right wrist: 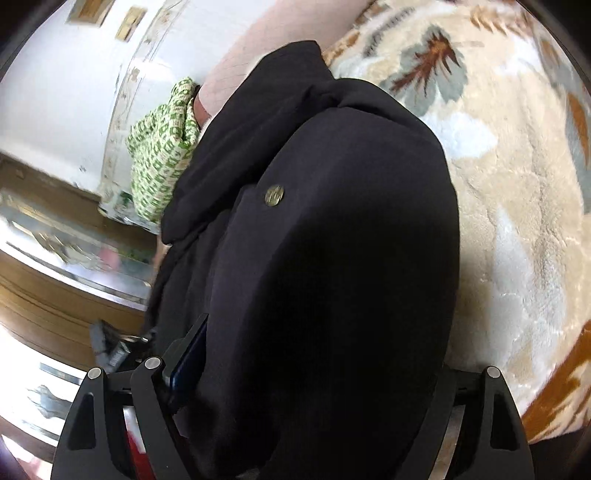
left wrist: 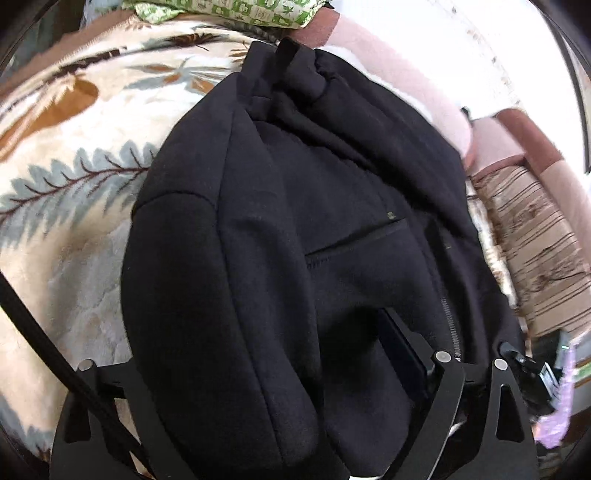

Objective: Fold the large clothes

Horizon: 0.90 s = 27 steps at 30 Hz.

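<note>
A large black garment, a jacket with a zip and a slit pocket, fills the left wrist view and lies on a leaf-patterned blanket. It drapes between the jaws of my left gripper; one finger shows at the right, the other is buried in cloth. In the right wrist view the same black garment, with a brass button, lies bunched between the jaws of my right gripper. One finger shows at the left; the other is hidden.
The blanket covers a bed. A green-and-white patterned cloth lies at the bed's far end and shows in the right view. A pink headboard or wall, a striped cover and wooden furniture border the bed.
</note>
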Tool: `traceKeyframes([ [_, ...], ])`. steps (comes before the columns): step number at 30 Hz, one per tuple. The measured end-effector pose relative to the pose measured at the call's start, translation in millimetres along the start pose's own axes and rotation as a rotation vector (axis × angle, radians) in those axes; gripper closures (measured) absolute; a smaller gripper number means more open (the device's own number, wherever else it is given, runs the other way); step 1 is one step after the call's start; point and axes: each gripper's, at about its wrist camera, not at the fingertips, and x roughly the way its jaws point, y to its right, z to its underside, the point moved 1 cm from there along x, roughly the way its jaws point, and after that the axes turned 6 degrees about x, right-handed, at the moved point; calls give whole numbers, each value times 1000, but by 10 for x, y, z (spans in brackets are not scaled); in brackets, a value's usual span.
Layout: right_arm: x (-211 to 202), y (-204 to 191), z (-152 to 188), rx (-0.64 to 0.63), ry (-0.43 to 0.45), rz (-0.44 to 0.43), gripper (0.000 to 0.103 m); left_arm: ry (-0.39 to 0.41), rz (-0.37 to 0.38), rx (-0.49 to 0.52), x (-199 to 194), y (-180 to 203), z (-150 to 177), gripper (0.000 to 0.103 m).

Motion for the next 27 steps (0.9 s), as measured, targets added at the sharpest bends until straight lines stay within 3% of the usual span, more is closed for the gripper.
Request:
traceKeyframes([
  [1,8,-36,19,-21,11,32,25,-11,-66,-4,-19,22,-9,40],
  [2,11,-56,12,-27,11,44,30,-23,-99,-11,-49,-4,-11,67],
  [3,5,-60,-20,-21,3,39,43,-38,-111,-15,-93,1,-59,83],
  [4,-16,-58,-55,-12,-2,36,57,-48,-115,-16,-162,0,-112,85],
  [7,-172,-157,-155,-30,3,31,71,-12,-89,-1,-452,79,-291,89],
  [12,-562,-419,-270,-62,85,-48,77,82,-72,42,-990,290,-364,91],
  [16,-852,-525,-206,-81,120,-122,78,91,-56,56,-1168,347,-161,91],
  [19,-965,-579,-26,-129,108,-117,78,79,-70,71,-1224,293,184,91],
  [23,-1087,-305,251,-130,79,-66,82,44,-88,49,-1171,107,590,91],
  [25,-1110,-57,371,-111,69,-22,83,26,-108,37,-1107,36,684,91],
  [27,-1092,58,372,-62,53,-31,84,21,-121,34,-1079,28,716,91],
])
